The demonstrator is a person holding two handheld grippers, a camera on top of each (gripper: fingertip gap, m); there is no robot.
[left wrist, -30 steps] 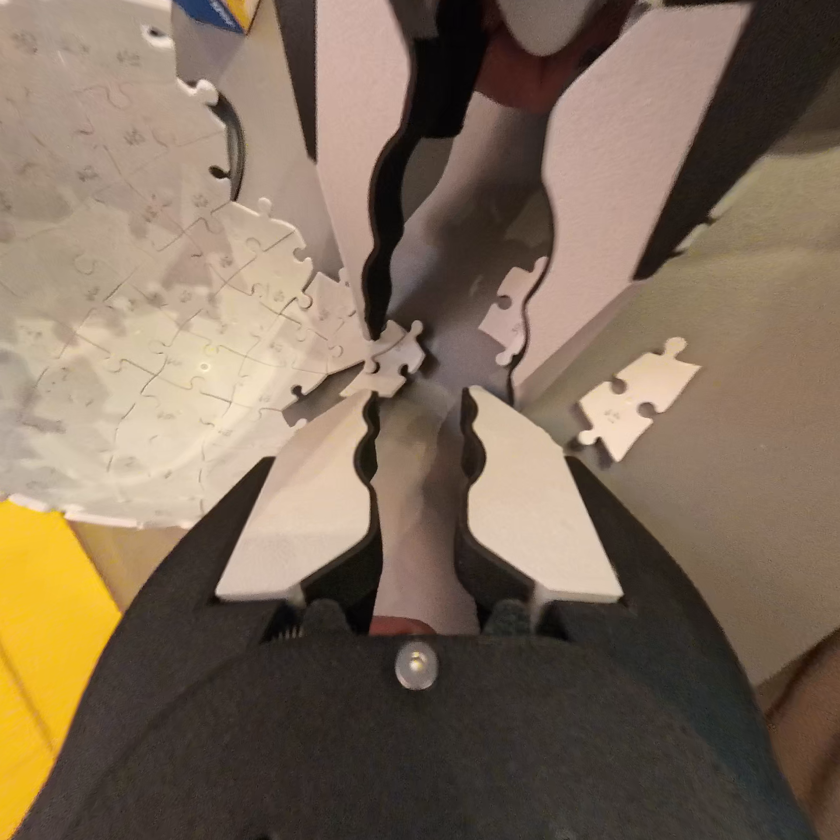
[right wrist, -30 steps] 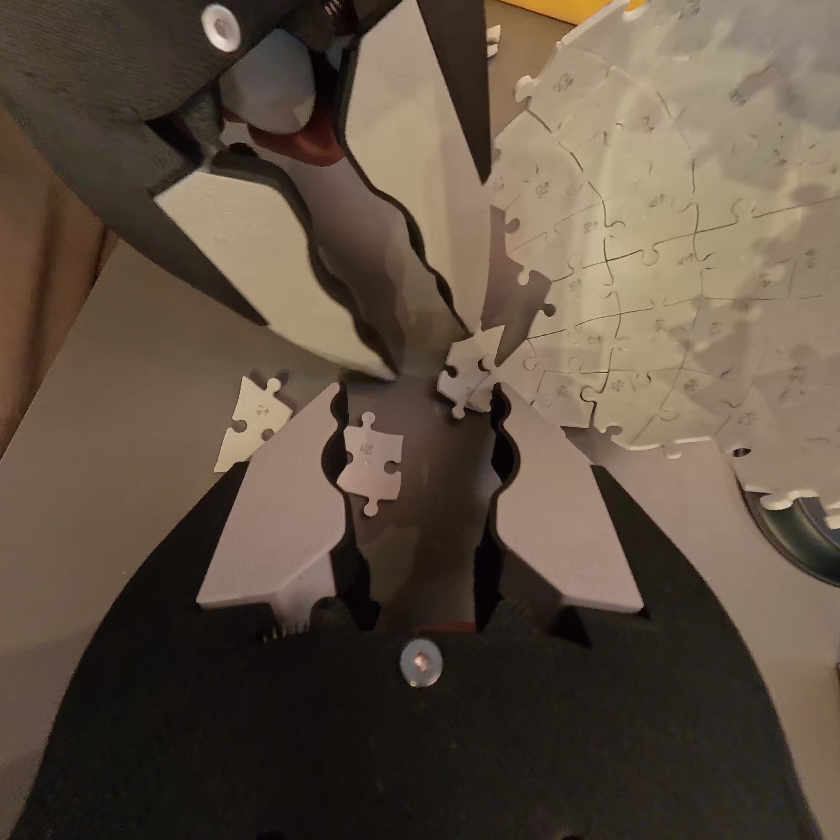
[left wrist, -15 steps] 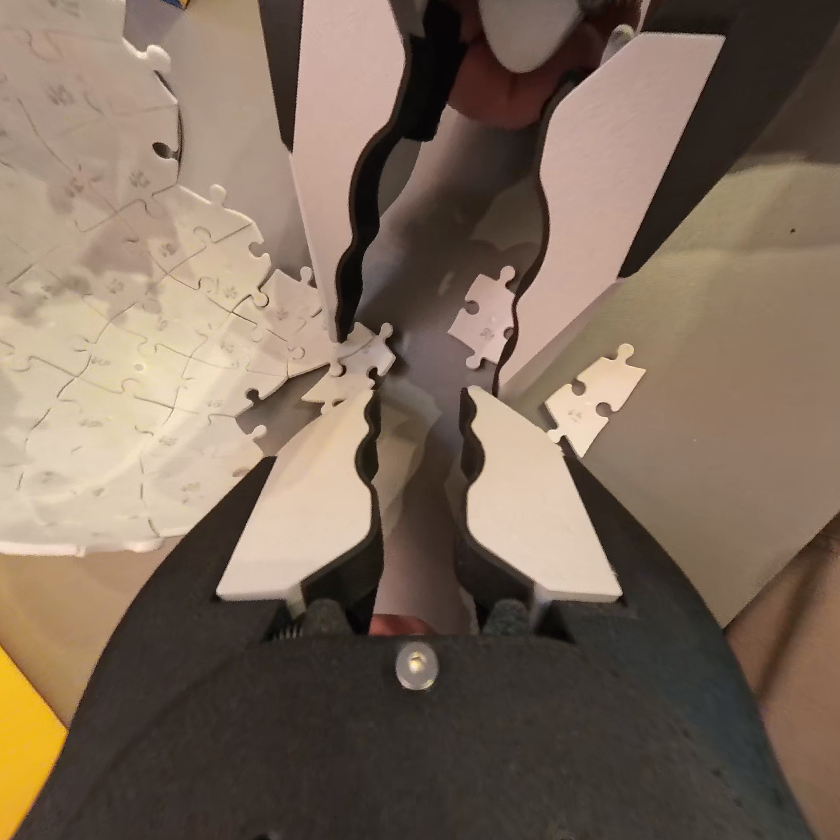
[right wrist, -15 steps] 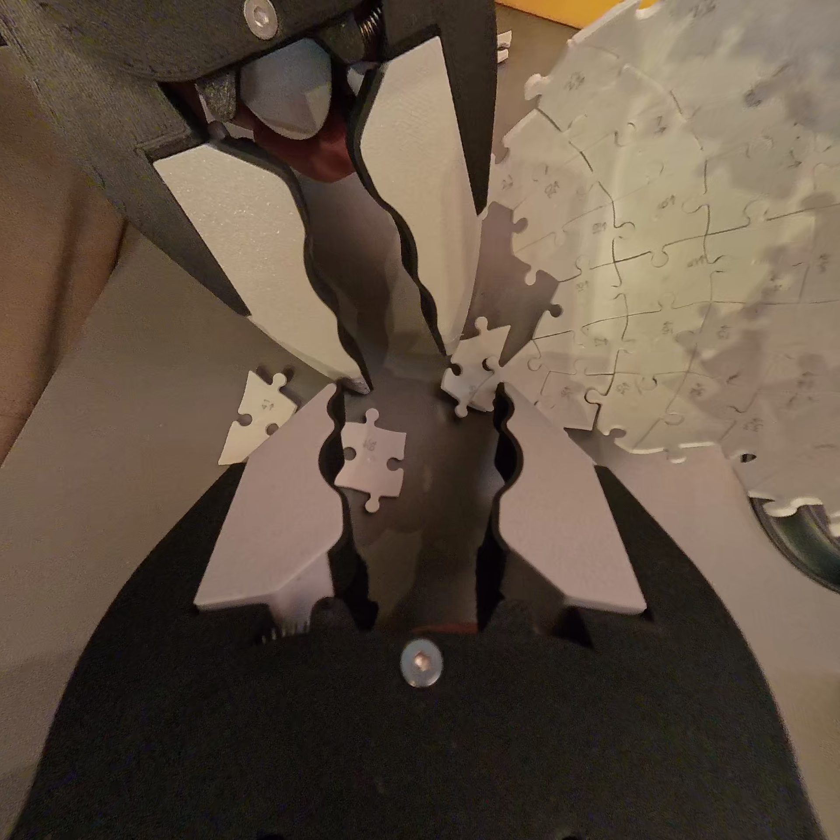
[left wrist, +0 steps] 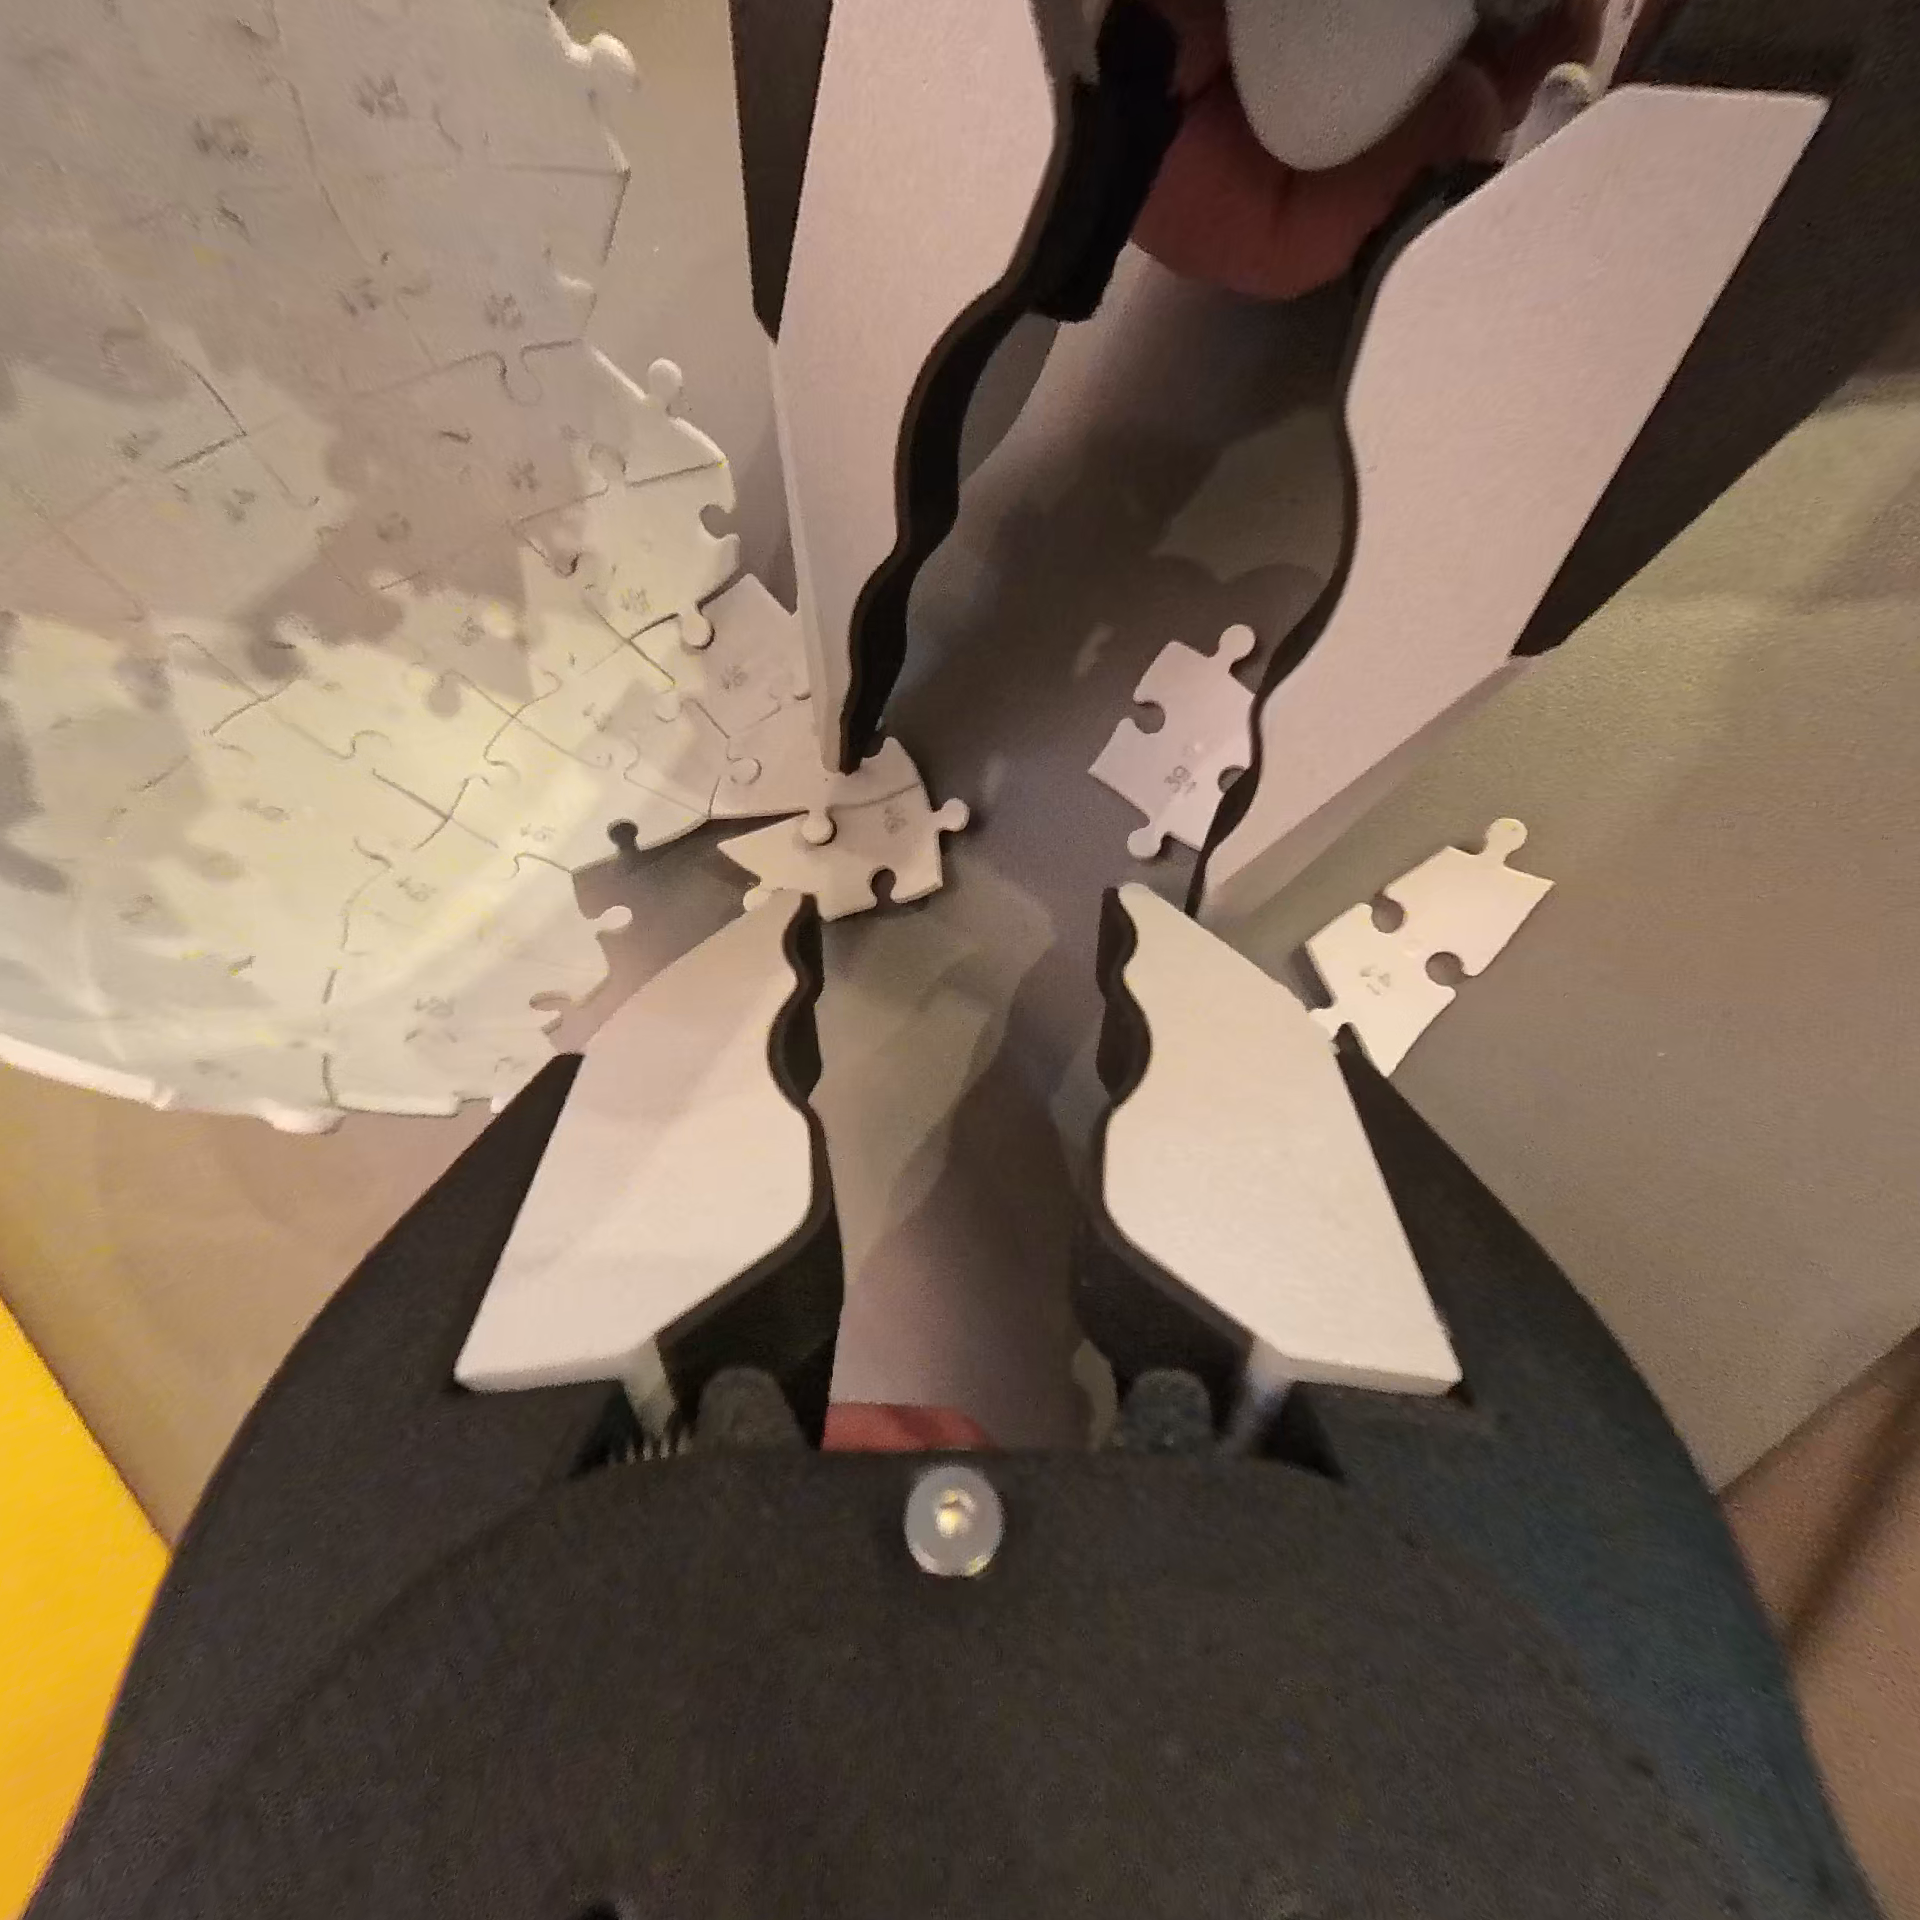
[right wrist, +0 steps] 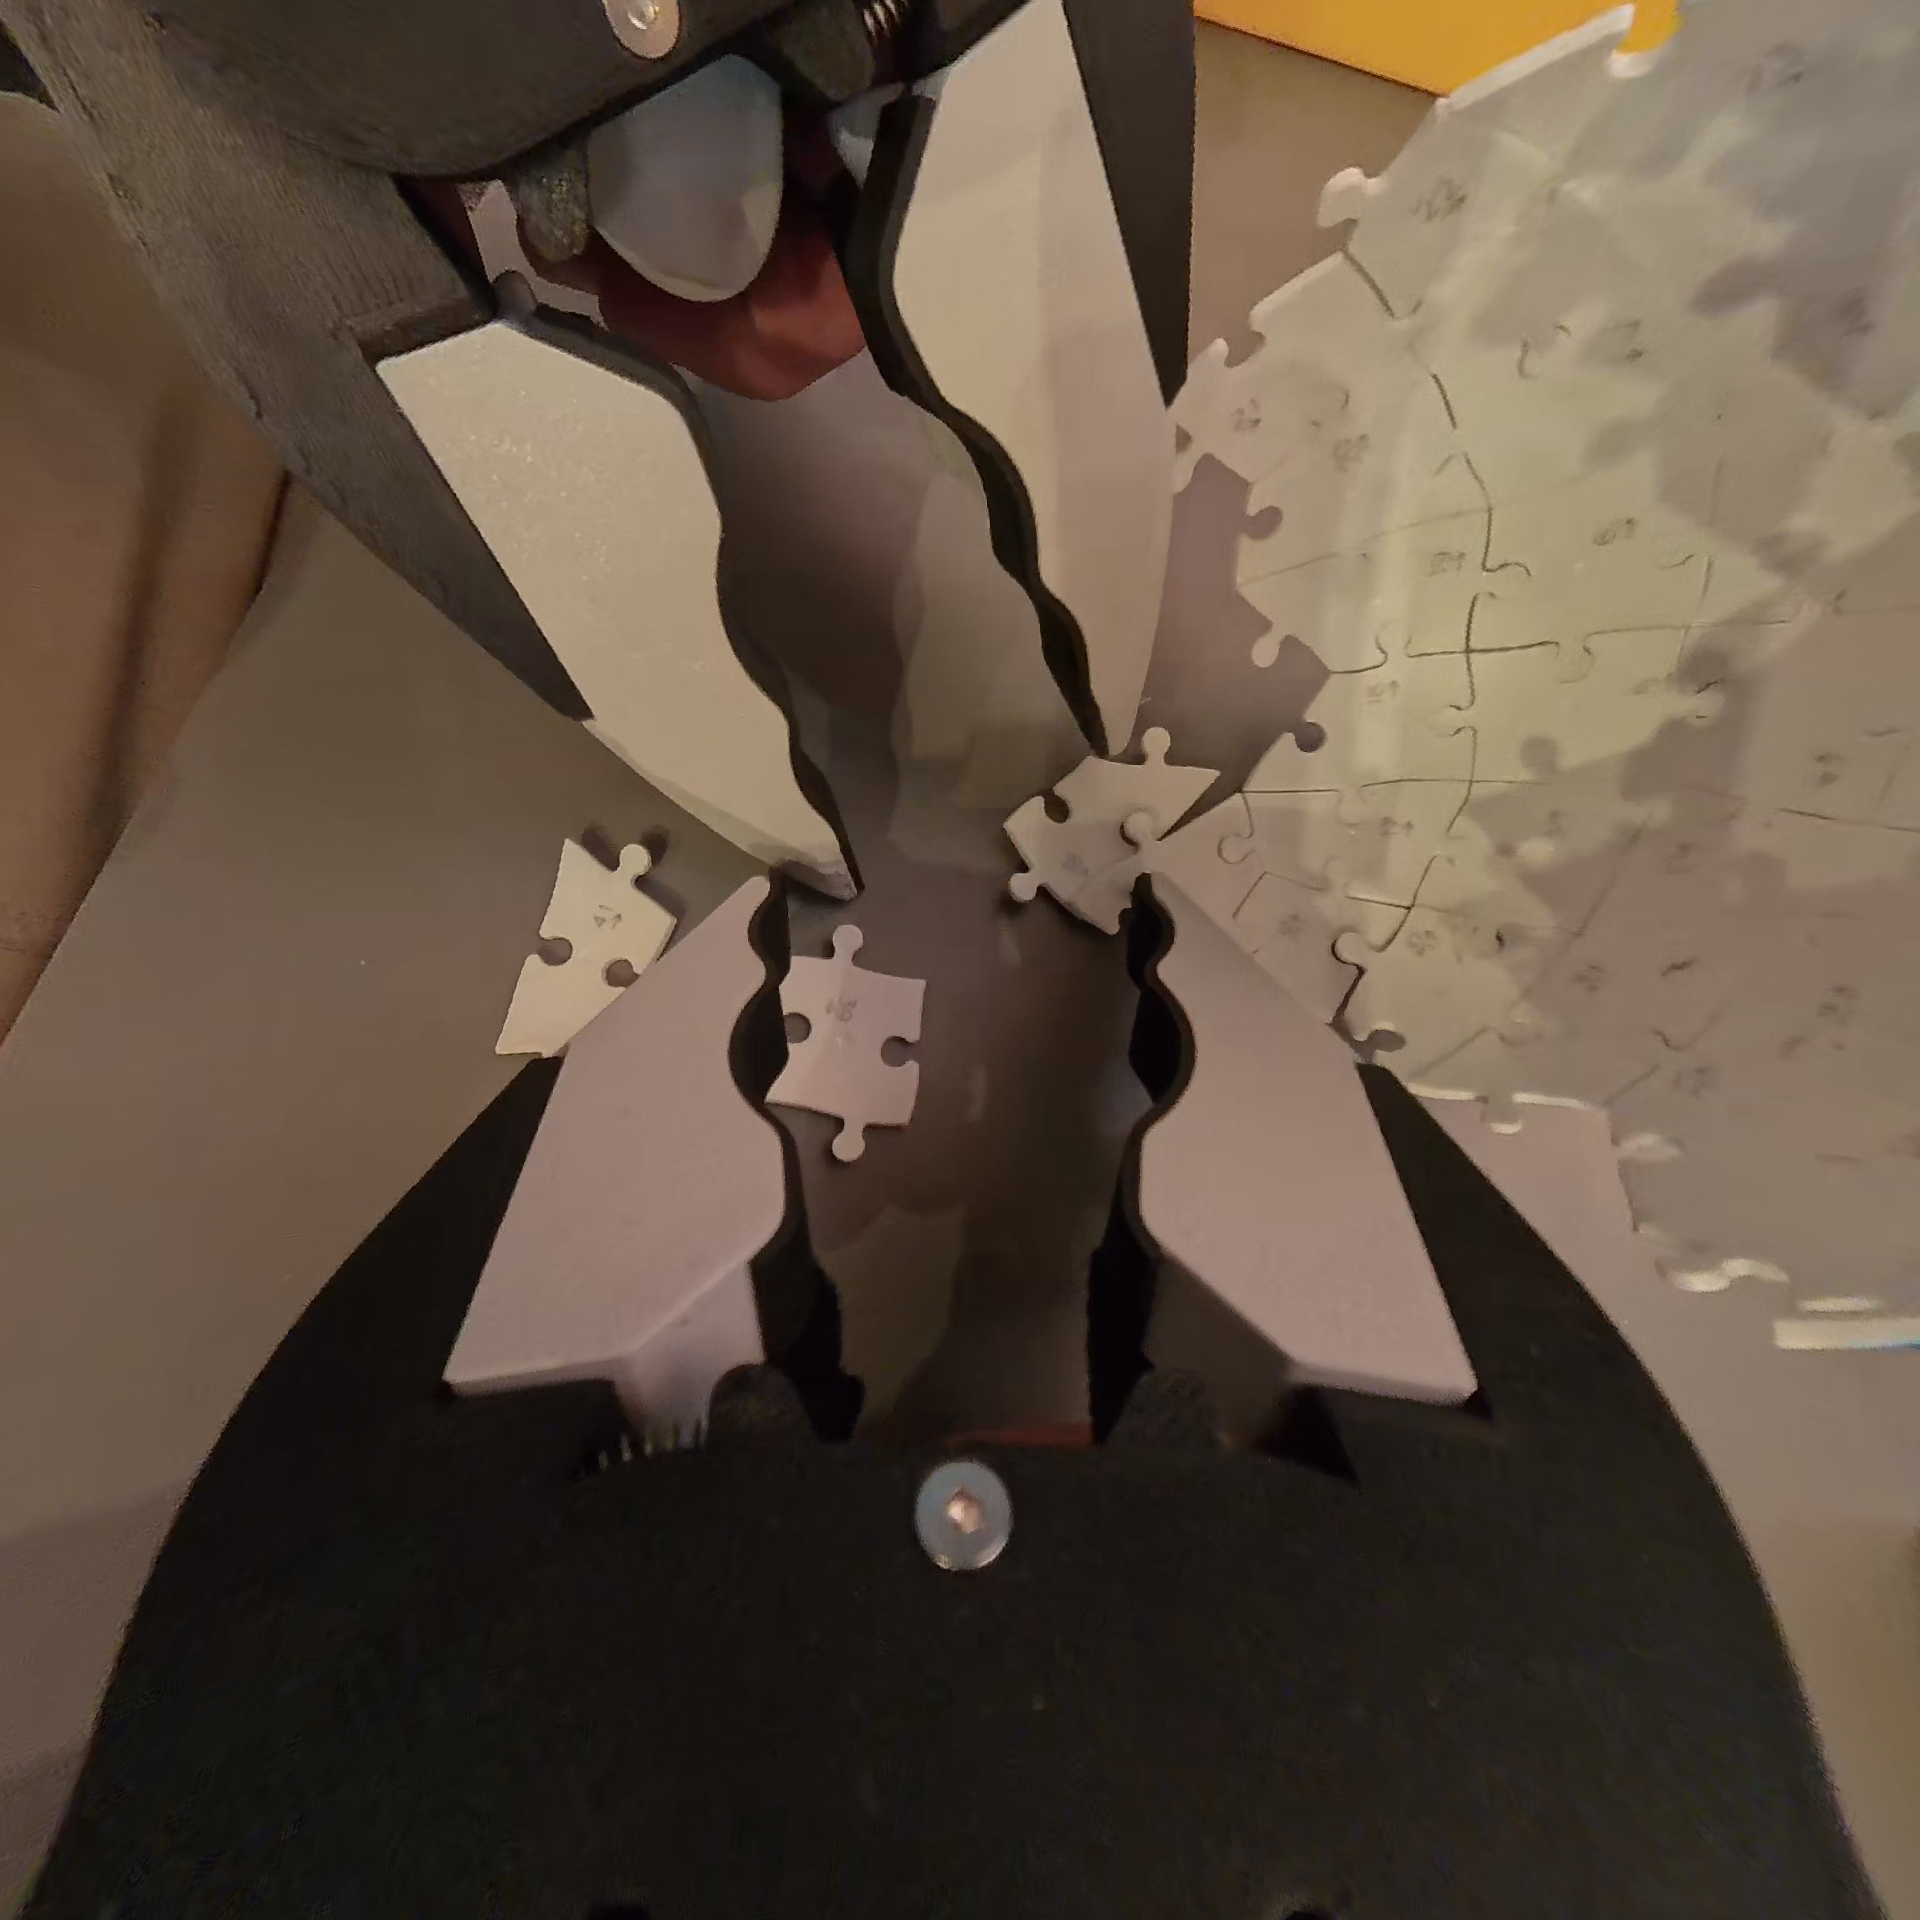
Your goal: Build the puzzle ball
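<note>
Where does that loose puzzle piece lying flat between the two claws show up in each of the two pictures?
Left wrist view: the loose piece lies right of centre, partly hidden behind a finger of the far claw.
Right wrist view: the same loose piece sits left of centre, beside the near claw's left finger.
Shared landmark: the piece being fitted at the edge of the puzzle ball shell.

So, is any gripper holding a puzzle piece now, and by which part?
Neither holds anything. The left gripper and the right gripper are both open; their fingertips only press on the piece at the puzzle ball's edge.
</note>
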